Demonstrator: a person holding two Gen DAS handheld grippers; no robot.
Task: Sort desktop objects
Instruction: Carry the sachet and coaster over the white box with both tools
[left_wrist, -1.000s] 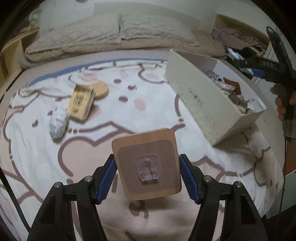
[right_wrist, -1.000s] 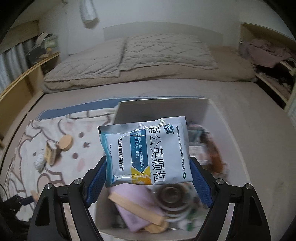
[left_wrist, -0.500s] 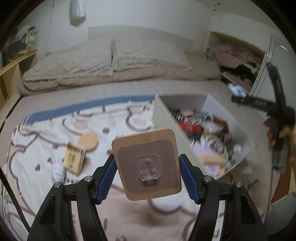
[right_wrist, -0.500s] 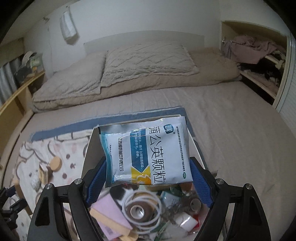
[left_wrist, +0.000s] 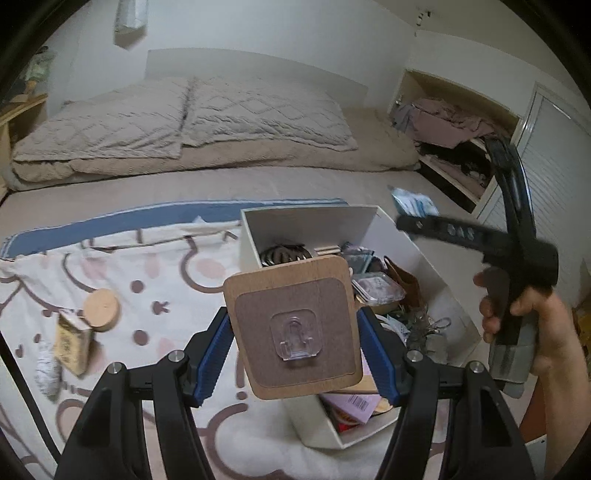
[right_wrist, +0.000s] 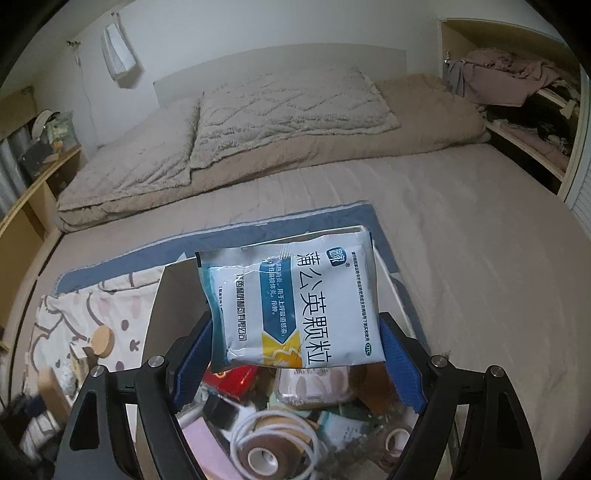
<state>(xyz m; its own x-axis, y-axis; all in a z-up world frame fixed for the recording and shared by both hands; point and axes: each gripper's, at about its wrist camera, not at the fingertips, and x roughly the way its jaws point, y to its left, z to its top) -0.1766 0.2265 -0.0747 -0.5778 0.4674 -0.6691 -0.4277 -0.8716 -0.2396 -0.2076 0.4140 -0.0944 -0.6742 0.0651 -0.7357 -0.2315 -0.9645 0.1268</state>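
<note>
both grippers loaded above the box

a bed (left_wrist: 258, 177) fills the scene under a patterned blanket (left_wrist: 122, 266). on it, right of centre, sits an open white box (left_wrist: 306, 218) full of clutter. the right gripper (right_wrist: 295, 354) clenches a blue-and-white sachet (right_wrist: 295, 302) above the box. the left gripper (left_wrist: 295, 354) grips a square wooden board (left_wrist: 295, 325) bearing 1 clear hook (left_wrist: 294, 338), near the box's left wall. on the blanket at left lie a round wooden coaster (left_wrist: 101, 308) and a small carton (left_wrist: 72, 341).

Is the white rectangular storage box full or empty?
Nearly full: the white rectangular storage box holds a coiled white cable, tape rolls, packets and a pink booklet.
</note>
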